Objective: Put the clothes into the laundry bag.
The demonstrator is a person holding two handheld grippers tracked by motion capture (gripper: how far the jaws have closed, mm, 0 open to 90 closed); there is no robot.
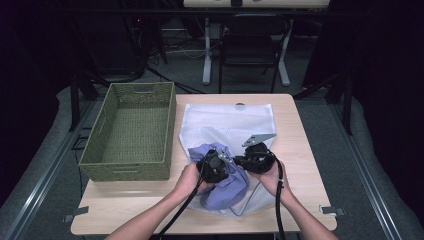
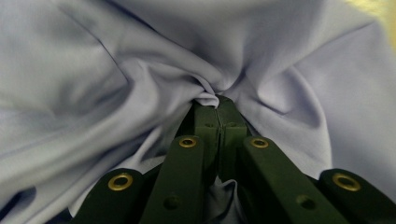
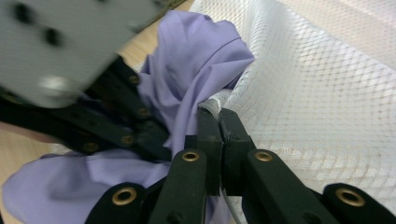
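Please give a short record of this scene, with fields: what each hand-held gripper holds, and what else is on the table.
left hand-held gripper: shut on the lilac cloth
right hand-held gripper: shut on the edge of the white mesh bag
cloth: lies at the bag's near end
green woven basket: at the table's left, nothing in it

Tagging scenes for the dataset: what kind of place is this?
Probably a lab or studio recording bay, not a home: dark curtains around a lone wooden table, a folding chair and cables on the floor behind.
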